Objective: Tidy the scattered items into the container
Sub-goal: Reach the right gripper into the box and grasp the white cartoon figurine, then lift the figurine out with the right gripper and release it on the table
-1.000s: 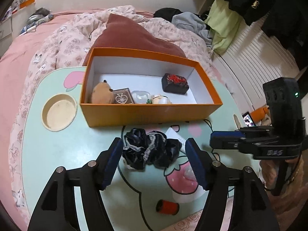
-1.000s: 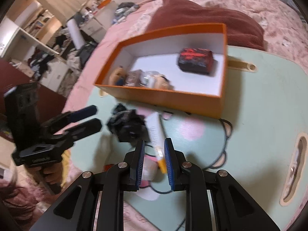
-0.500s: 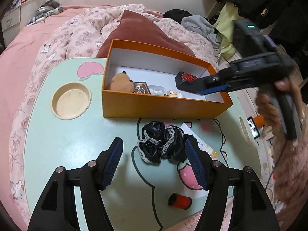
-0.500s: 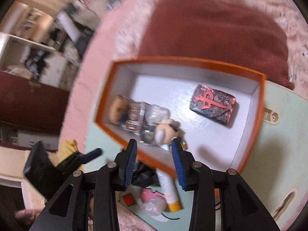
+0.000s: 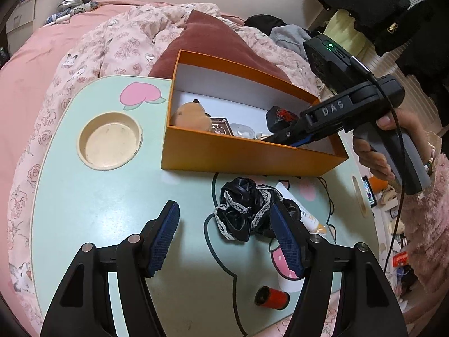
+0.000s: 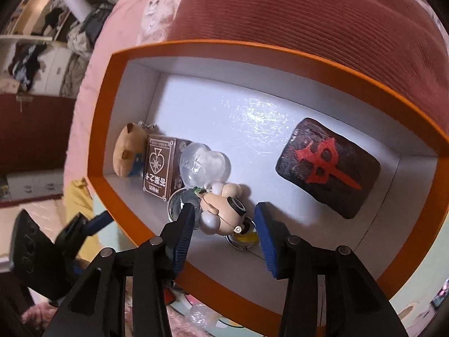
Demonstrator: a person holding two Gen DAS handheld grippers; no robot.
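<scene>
An orange box [image 5: 247, 157] with a white inside stands on the mint lap table [image 5: 92, 205]. It holds a plush toy [image 6: 127, 154], a brown card box [image 6: 158, 165], a clear heart case [image 6: 204, 165], a small figure [image 6: 224, 207] and a dark red-marked case [image 6: 328, 165]. My right gripper [image 6: 224, 224] is open over the box, its pads either side of the figure; it also shows in the left wrist view [image 5: 291, 137]. My left gripper [image 5: 224, 236] is open just above the table, beside a black lace scrunchie [image 5: 247, 213]. A white tube [image 5: 306, 216] and a red spool [image 5: 272, 297] lie on the table.
A round cup recess [image 5: 109, 140] sits in the table's left part. A maroon cushion [image 6: 322, 16] and a floral quilt [image 5: 120, 39] lie behind the box on the pink bed. Clothes hang at the far right [image 5: 373, 5].
My right gripper moved from the table up over the box, lowered towards the figure and opened wider. My left gripper drew back and left, so the scrunchie now lies by its right finger.
</scene>
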